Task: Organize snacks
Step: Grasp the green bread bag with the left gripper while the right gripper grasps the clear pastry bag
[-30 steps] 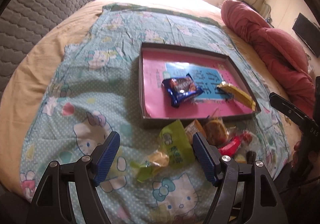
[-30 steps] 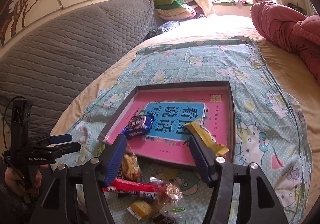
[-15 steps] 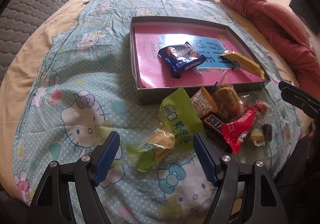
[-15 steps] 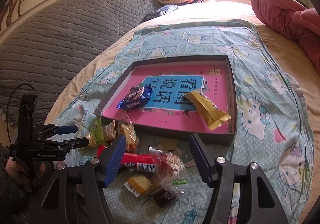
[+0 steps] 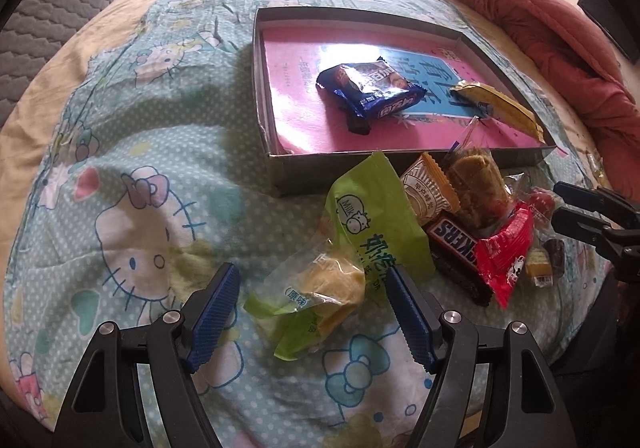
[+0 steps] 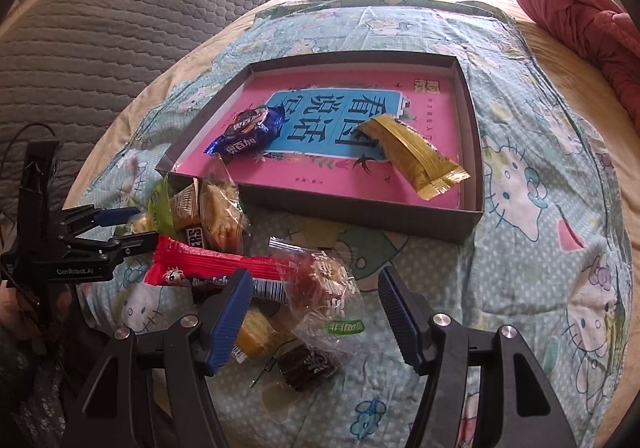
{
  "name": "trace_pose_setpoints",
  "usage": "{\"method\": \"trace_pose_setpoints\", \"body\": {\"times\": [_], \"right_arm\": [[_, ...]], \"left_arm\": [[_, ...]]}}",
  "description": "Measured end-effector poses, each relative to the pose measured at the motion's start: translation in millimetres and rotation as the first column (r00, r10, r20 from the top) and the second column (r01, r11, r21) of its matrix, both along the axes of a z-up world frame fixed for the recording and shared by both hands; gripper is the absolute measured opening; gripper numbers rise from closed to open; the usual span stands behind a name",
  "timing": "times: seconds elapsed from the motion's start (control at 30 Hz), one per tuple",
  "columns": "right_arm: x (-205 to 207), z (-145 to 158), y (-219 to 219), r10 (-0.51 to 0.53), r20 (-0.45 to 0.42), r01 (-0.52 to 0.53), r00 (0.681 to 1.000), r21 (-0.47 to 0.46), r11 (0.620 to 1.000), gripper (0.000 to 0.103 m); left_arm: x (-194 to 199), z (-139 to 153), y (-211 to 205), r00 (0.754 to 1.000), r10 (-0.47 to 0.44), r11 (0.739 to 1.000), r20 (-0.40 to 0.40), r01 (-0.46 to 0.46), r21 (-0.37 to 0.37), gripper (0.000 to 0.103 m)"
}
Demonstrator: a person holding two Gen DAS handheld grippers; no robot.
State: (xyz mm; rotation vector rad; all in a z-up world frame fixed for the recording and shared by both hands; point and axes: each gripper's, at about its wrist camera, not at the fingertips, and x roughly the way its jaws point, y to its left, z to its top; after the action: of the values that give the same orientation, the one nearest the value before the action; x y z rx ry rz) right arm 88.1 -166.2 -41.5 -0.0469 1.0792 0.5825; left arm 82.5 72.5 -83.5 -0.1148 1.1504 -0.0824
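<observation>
Both my grippers have sunk closer since a second ago: left gripper (image 5: 312, 298) spread around the clear-wrapped yellow cake (image 5: 320, 288), right gripper (image 6: 316, 308) gaping over the clear red-jelly packet (image 6: 326, 288), both packets beside the grey cardboard tray (image 6: 360, 208).

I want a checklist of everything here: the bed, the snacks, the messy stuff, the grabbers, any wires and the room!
Surface: blue cartoon-cat blanket spread over a bed.
Job's things: shallow box on the blanket holds a blue snack packet and a gold wrapper. In front of the box lies a loose pile: green milk packet, Snickers bar, red wrapper, clear-bagged cakes and small candies.
Clutter: nothing seen besides the snacks.
Grippers: left gripper open, either side of a clear bag with a yellow cake; right gripper open over a clear bag with a red sweet.
Cables: thin black wire by the left gripper.
Surroundings: grey quilted headboard, pink duvet, window.
</observation>
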Motion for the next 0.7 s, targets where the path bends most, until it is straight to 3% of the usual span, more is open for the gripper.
{"method": "trace_pose_setpoints", "body": {"times": [0.1, 0.27, 0.37, 0.6, 0.7], "right_arm": [[4, -8, -2, -0.005, -0.025, 0.005, 1.0, 0.008, 1.0, 0.063], [10, -19, 1, 0.008, -0.06, -0.008, 0.998, 0.004, 1.0, 0.047], [9, -20, 7, 0.034, -0.049, -0.035, 0.998, -0.013, 0.999, 0.042], [6, -11, 1, 0.024, -0.041, -0.022, 0.999, 0.034, 0.999, 0.039], [7, -6, -4, 0.004, -0.035, -0.001, 0.999, 0.065, 0.998, 0.039]], "left_arm": [[3, -3, -2, 1.0, -0.009, 1.0, 0.001, 0.009, 0.003, 0.077], [6, -6, -3, 1.0, -0.013, 1.0, 0.003, 0.013, -0.004, 0.077], [6, -6, -3, 1.0, -0.017, 1.0, 0.006, 0.017, -0.016, 0.069], [5, -4, -6, 0.999, -0.043, 0.998, 0.008, 0.044, -0.052, 0.033], [3, -2, -7, 0.999, -0.044, 0.998, 0.014, 0.045, -0.054, 0.033]]}}
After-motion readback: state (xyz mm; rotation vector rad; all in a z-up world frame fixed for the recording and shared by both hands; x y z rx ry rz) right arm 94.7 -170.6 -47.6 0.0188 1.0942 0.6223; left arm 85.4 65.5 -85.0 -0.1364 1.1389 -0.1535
